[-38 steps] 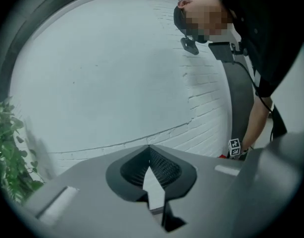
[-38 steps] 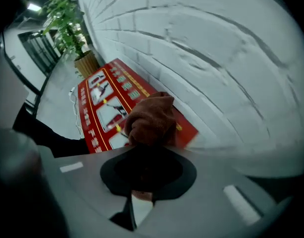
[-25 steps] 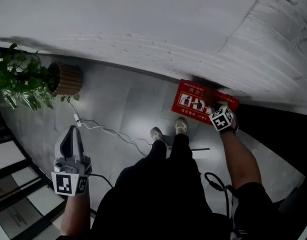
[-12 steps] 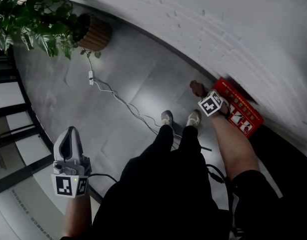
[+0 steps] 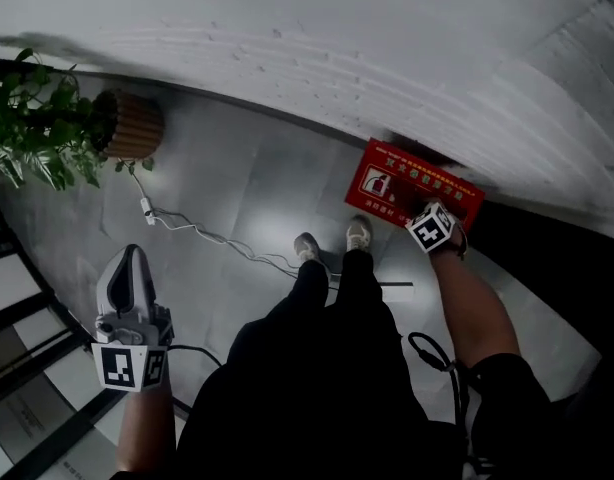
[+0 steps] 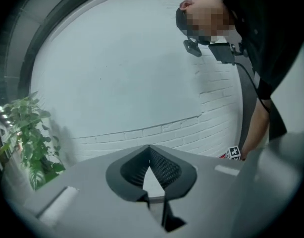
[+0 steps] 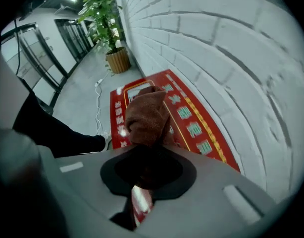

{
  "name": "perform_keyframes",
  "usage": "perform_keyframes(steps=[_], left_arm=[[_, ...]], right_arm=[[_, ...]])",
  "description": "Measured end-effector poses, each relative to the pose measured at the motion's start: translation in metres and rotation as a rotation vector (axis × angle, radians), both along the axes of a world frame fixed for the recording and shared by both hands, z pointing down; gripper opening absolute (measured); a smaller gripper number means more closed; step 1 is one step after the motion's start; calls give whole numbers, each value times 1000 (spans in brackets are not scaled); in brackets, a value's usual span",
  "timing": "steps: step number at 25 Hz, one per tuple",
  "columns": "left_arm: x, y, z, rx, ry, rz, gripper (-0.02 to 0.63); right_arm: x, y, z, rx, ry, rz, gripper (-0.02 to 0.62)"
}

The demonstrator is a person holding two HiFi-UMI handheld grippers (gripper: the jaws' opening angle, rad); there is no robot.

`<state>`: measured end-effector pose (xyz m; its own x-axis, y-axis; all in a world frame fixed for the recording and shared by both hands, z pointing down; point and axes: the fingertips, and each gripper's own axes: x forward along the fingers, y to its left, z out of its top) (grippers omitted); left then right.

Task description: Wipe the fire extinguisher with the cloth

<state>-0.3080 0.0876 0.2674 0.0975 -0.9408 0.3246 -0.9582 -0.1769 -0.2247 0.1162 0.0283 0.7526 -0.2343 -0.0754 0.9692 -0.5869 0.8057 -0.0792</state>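
A red fire-extinguisher box point(image 5: 399, 184) with printed panels lies on the floor against the white brick wall. No extinguisher itself shows. My right gripper point(image 5: 431, 224) points steeply down over the box's right part. In the right gripper view it point(image 7: 148, 150) is shut on a bunched brown cloth point(image 7: 147, 114), which hangs just over the box's red lid point(image 7: 191, 125). I cannot tell if the cloth touches the lid. My left gripper point(image 5: 131, 258) is held out over the grey floor at the left. Its jaws point(image 6: 149, 148) meet at the tips with nothing between them.
A potted plant point(image 5: 37, 128) in a ribbed brown pot point(image 5: 130, 154) stands by the wall at the far left. A white cable point(image 5: 202, 238) trails across the floor tiles toward the person's shoes point(image 5: 332, 243). Dark door frames point(image 5: 27, 368) run along the lower left.
The right gripper slid with the cloth to the box's left end and has come back toward its right part. The head view swung with it. The left gripper stays out at the left.
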Motion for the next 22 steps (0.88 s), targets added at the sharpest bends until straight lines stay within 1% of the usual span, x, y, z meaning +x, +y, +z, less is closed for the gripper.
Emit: perform_keyframes(steps=[4,8,9,11,12,13,14,16,17,19,20,22], left_arm=[[41,-32,2,1,38,123,0],[63,-49,5,13,22,214,0],[67,-51,4,18,26,225,0],[74,-52,3,20,39,238,0],[76,-50,2,19,43,239,0],[75,-48,1,19,44,237,0],[73,-45,0,21,42,230,0],[62,-39,0,23,41,203,0],[56,-37,2,21,43,185,0],[43,-31,5,15,50,146,0],[38,-29,7,13,52,129,0],[30,-23,7,10,48,102,0]], right_arm=[[72,21,-6,6,44,150,38],[142,46,-6,-2,109,287,38],[160,55,-3,-33,140,323,38],[195,83,4,-159,217,412,38],[204,97,4,-214,221,458,38],[204,105,3,-234,180,493,38],[201,107,0,-211,143,502,37],[200,90,-12,-66,160,447,35],[189,77,-22,4,154,411,35],[147,46,-38,93,88,348,35],[123,30,-42,113,47,318,35],[77,4,-41,117,-13,253,37]])
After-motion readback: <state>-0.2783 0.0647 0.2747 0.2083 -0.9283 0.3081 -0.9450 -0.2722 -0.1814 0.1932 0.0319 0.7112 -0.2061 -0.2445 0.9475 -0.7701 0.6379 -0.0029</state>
